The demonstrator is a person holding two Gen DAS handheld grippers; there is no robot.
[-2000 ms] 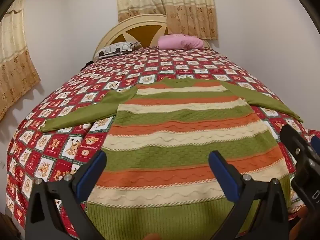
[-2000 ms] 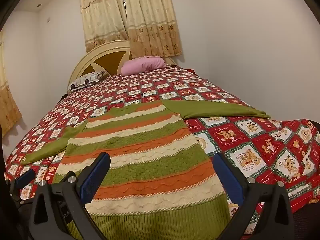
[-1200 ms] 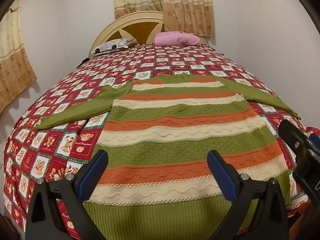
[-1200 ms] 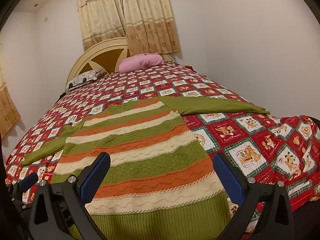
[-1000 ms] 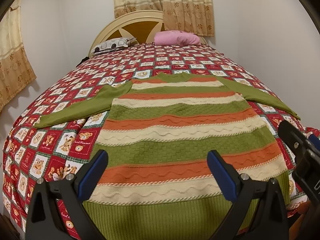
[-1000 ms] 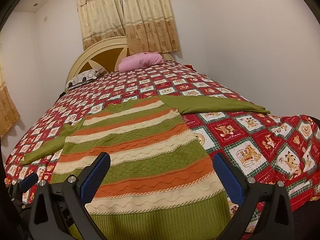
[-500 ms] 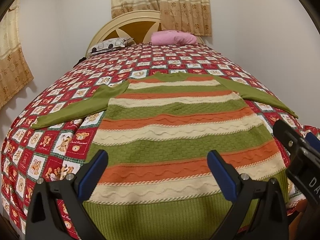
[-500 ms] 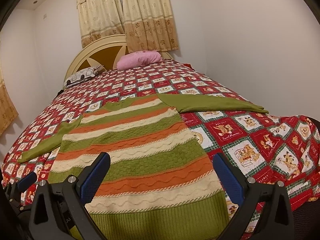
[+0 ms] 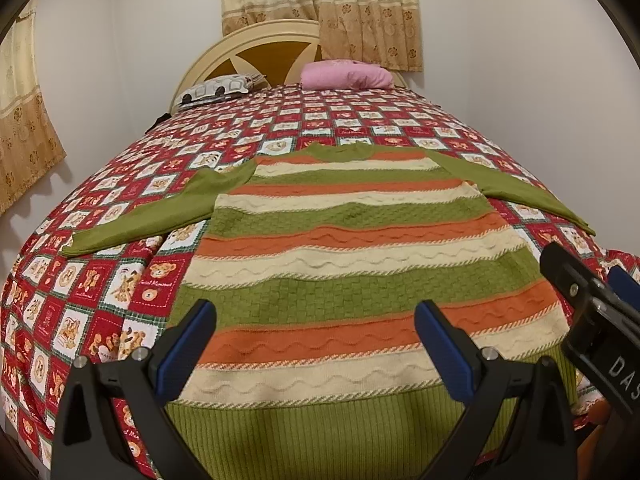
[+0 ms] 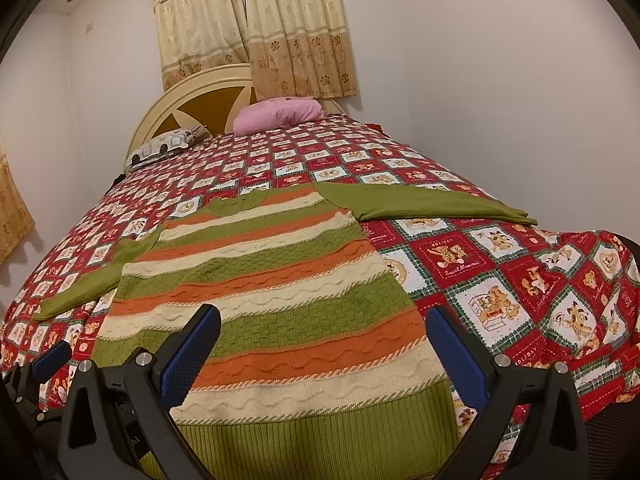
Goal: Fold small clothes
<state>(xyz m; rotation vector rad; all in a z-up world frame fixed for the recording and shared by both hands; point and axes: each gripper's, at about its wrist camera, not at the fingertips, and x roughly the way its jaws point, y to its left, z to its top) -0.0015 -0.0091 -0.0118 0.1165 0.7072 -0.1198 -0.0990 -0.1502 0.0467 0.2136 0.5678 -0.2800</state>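
Observation:
A knitted sweater [image 9: 348, 248] [image 10: 264, 292] in green, orange and cream stripes lies flat on the bed, hem towards me, both plain green sleeves spread out sideways. My left gripper [image 9: 316, 340] hovers open above the hem end, nothing between its blue pads. My right gripper [image 10: 324, 344] is open too, over the hem's right half. The right gripper's body [image 9: 592, 320] shows at the right edge of the left wrist view, and the left gripper's tip [image 10: 48, 360] at the lower left of the right wrist view.
The bed [image 9: 100, 280] carries a red patchwork quilt with teddy-bear squares. A pink pillow [image 9: 346, 74] and a grey patterned pillow [image 9: 218, 88] lie by the cream headboard [image 9: 260, 44]. White walls stand close on the right; curtains [image 10: 256, 20] hang behind.
Both grippers have risen and tilted slightly, so the sweater sits a little lower in each view. The sweater has not moved, and both grippers stay open.

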